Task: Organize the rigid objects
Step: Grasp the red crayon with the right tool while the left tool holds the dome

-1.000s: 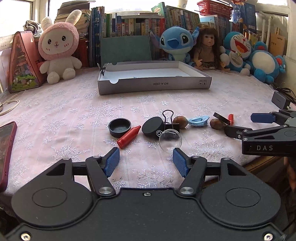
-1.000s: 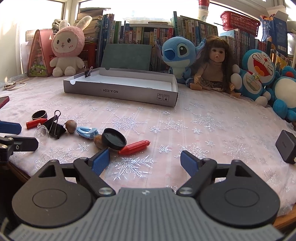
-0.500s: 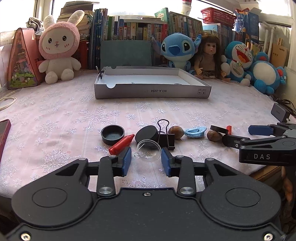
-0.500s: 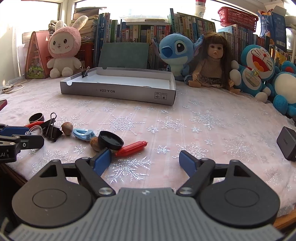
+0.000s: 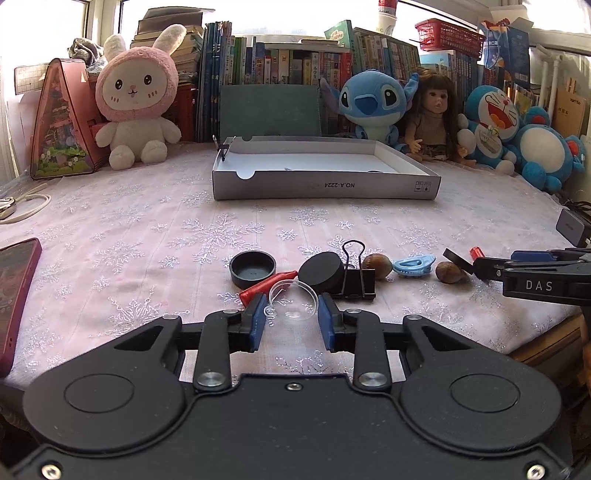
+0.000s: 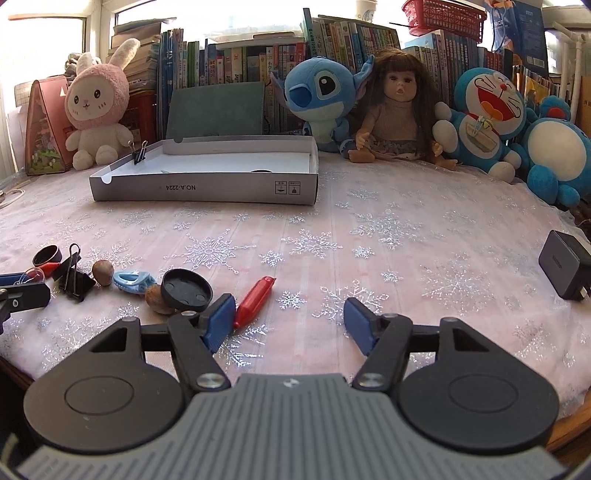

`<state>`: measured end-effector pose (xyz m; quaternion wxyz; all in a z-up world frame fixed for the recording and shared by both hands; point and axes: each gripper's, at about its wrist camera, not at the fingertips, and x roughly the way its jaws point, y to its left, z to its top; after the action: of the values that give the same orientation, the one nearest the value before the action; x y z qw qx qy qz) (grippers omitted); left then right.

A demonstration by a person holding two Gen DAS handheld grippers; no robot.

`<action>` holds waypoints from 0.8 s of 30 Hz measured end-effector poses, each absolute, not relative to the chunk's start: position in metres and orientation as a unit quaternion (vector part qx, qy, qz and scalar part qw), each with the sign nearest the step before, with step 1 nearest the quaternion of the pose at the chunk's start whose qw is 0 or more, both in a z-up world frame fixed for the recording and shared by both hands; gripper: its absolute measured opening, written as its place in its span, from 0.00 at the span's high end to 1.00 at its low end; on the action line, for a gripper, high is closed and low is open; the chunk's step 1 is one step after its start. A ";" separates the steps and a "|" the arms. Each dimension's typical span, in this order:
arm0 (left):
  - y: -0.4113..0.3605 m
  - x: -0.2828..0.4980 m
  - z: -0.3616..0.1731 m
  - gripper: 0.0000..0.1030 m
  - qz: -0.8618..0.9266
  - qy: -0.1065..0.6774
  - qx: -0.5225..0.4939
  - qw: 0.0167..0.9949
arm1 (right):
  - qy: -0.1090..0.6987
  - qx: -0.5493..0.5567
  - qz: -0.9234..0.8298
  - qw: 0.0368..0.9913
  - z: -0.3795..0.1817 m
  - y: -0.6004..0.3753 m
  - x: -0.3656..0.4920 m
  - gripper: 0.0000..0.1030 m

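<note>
grey box (image 5: pixel 325 186): "NO.A-2224", upside down | right gripper (image 5: pixel 491 264): "DAS"

A pink tablecloth printed with silver snowflakes (image 5: pixel 122 229) covers the tabletop; a long row of upright books (image 5: pixel 280 66) lines the far edge; a red plastic mesh basket (image 5: pixel 448 35) sits on top at the right; bright daylight pours through windows (image 5: pixel 48 29) behind.

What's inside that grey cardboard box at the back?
The grey cardboard box shows a mostly bare white floor, a small binder clip on its rim and one dark item; its front wall hides the rest.
</note>
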<state>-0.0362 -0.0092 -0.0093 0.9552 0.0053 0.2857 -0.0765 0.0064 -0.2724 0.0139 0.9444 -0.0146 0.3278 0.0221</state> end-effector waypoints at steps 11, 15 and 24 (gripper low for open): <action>-0.006 -0.035 -0.010 0.72 -0.071 0.286 0.004 0.956 | 0.324 -0.024 0.046 0.945 0.016 -0.260 0.007 0.62; -0.006 -0.036 -0.010 0.72 -0.071 0.286 0.004 0.956 | 0.324 -0.031 0.049 0.944 0.016 -0.257 0.008 0.65; -0.007 -0.036 -0.012 0.72 -0.069 0.285 0.010 0.956 | 0.325 -0.061 0.031 0.943 0.016 -0.265 0.003 0.59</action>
<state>-0.0363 -0.0069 -0.0122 0.9561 0.0101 0.2847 -0.0694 0.0034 -0.2650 0.0162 0.9434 -0.0611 0.3246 0.0307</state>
